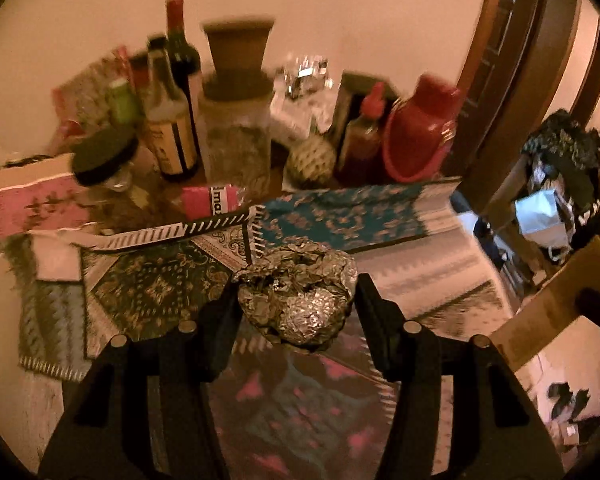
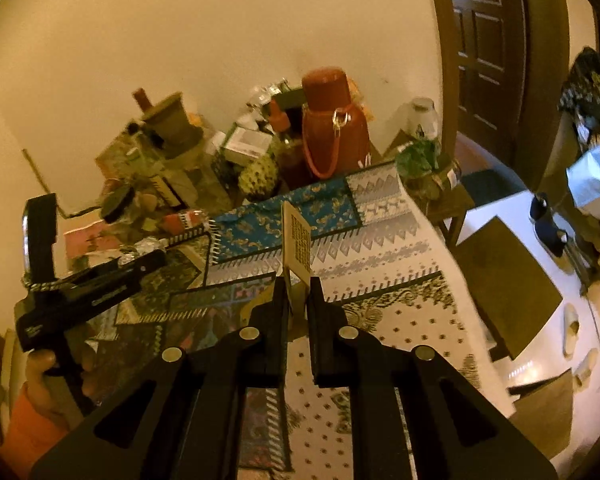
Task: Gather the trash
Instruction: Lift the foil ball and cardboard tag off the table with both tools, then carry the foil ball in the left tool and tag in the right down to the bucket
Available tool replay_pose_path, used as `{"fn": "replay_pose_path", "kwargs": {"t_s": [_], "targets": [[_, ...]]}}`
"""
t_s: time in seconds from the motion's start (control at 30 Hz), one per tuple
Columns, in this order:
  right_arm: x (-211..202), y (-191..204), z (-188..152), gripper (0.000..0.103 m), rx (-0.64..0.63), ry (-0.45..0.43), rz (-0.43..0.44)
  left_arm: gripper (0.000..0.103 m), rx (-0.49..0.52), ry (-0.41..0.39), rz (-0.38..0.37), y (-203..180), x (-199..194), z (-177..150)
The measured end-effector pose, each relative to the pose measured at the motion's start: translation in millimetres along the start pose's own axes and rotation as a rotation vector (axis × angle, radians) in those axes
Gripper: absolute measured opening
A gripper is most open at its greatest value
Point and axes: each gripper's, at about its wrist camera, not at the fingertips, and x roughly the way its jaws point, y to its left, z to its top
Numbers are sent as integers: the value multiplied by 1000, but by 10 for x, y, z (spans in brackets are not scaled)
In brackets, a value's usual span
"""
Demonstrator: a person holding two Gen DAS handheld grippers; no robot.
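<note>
Above the patchwork tablecloth (image 1: 320, 216), left gripper (image 1: 296, 300) clamps a foil ball (image 1: 300, 296); right gripper (image 2: 298, 292) pinches a printed card (image 2: 298, 240), its text unreadable.

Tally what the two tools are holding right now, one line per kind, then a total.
Crumpled foil ball, in the left tool: 1
Small printed card, pinched upright in the right tool: 1
Total: 2
</note>
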Motion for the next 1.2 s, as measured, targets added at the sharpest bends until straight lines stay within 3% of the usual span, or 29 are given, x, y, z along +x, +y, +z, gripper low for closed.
{"fn": "replay_pose_path", "kwargs": {"t_s": [0.4, 0.77, 0.97, 1.2], "targets": [[-1119, -242, -195, 8, -135, -117, 70, 55, -79, -201, 42, -655, -1555, -683], [-1796, -136, -475, 8, -134, -209, 93, 55, -79, -346, 49, -688, -2687, -1191], [-2047, 84, -817, 8, -127, -231, 84, 55, -62, -382, 19, -580, -3094, -1561], [-2359, 378, -1393, 8, -103, -216, 75, 55, -25, -356, -9, -405, -3535, -2192]]}}
